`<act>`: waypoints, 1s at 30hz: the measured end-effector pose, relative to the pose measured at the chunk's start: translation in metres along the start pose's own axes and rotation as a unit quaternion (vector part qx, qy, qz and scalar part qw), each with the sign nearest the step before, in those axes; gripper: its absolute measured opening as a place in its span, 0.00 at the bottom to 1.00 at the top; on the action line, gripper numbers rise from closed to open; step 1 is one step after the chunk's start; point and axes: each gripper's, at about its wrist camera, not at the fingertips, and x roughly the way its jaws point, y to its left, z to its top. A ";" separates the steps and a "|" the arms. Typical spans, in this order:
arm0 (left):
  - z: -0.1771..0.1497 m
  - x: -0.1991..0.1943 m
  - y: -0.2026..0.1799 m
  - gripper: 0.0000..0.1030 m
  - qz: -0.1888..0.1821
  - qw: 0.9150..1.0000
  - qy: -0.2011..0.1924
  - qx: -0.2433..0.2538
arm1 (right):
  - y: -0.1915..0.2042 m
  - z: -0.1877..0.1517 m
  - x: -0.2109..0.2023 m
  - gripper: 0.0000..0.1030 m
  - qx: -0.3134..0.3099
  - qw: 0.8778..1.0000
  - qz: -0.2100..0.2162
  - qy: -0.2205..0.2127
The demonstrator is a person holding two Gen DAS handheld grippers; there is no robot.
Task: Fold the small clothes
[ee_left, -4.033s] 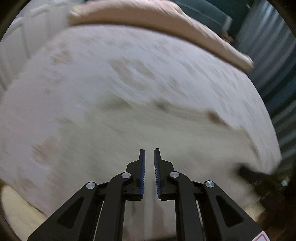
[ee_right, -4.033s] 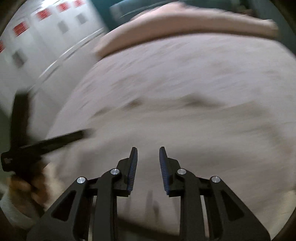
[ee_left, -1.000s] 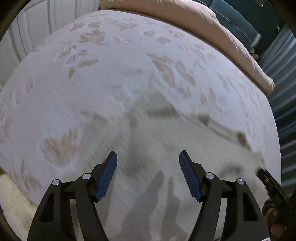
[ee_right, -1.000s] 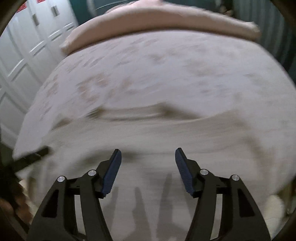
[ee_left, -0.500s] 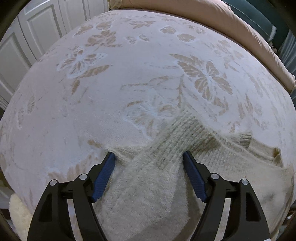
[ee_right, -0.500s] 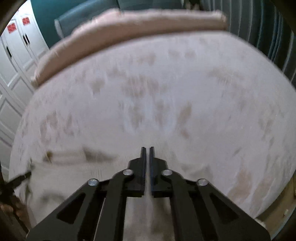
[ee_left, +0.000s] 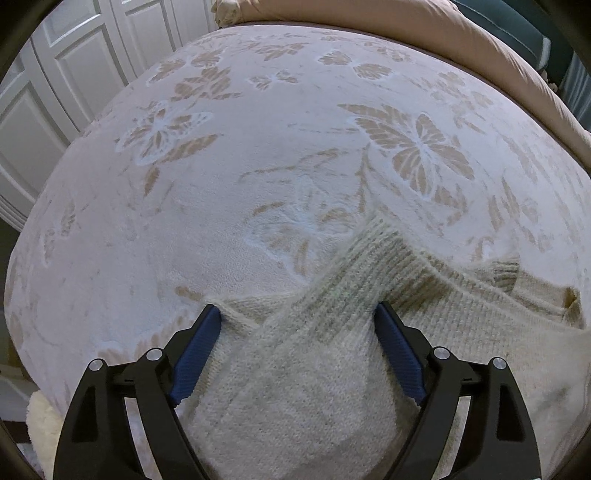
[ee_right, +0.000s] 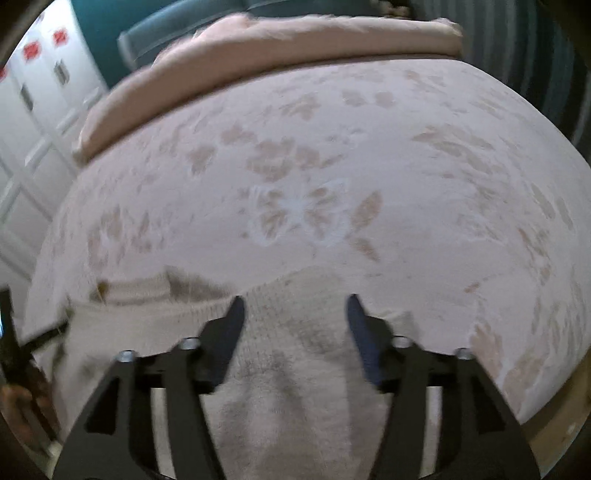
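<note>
A cream knitted sweater [ee_left: 461, 317] lies flat on the bed. Its left sleeve [ee_left: 332, 325] runs forward between the jaws of my left gripper [ee_left: 297, 317], which is open and just above it. In the right wrist view the other sleeve [ee_right: 295, 332] lies between the jaws of my right gripper [ee_right: 293, 306], which is open. The ribbed collar [ee_left: 502, 273] shows to the right in the left view and to the left in the right view [ee_right: 136, 286]. The right wrist view is blurred.
The bed cover [ee_left: 258, 166] is pale pink with beige butterflies. A rolled tan blanket [ee_left: 443, 33] lies along the far edge and shows in the right view [ee_right: 295, 40]. White cupboard doors [ee_left: 55, 85] stand to the left. The bed's right edge [ee_right: 546, 410] is close.
My right gripper was shut half a second ago and is now open over the sleeve. My left gripper has stayed open over the other sleeve and barely moved.
</note>
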 end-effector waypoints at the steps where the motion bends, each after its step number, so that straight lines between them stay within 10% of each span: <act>1: 0.000 0.000 0.000 0.82 0.000 1.000 0.001 -0.001 | 0.002 -0.001 0.012 0.59 -0.007 1.000 -0.009 0.011; 3: 0.001 -0.001 0.001 0.82 -0.001 1.000 0.003 -0.003 | 0.011 0.003 0.022 0.18 -0.017 1.000 -0.007 0.012; 5: 0.002 -0.001 0.002 0.83 -0.002 1.000 0.006 -0.004 | 0.012 0.011 0.009 0.04 0.001 1.000 0.014 -0.007; 8: 0.004 0.000 0.003 0.85 0.000 1.000 0.009 -0.002 | 0.005 0.022 -0.015 0.04 0.018 0.998 0.010 -0.060; 11: 0.005 0.005 0.000 0.95 0.020 1.000 0.003 0.004 | -0.014 0.015 0.037 0.04 0.018 0.999 -0.010 0.026; 16: 0.007 0.010 0.016 0.95 -0.011 0.999 0.021 -0.032 | -0.002 0.013 -0.006 0.11 0.038 0.999 -0.011 -0.036; 19: 0.003 0.003 0.015 0.91 -0.017 0.999 0.018 -0.033 | 0.041 0.005 -0.046 0.11 -0.003 0.997 0.035 -0.063; 24: -0.014 -0.034 0.025 0.86 -0.058 0.997 0.013 -0.058 | 0.136 -0.046 -0.045 0.11 -0.112 0.987 0.116 0.012; 30: -0.069 -0.071 0.055 0.87 -0.083 0.995 0.023 -0.055 | 0.201 -0.102 -0.008 0.11 -0.189 0.974 0.103 0.076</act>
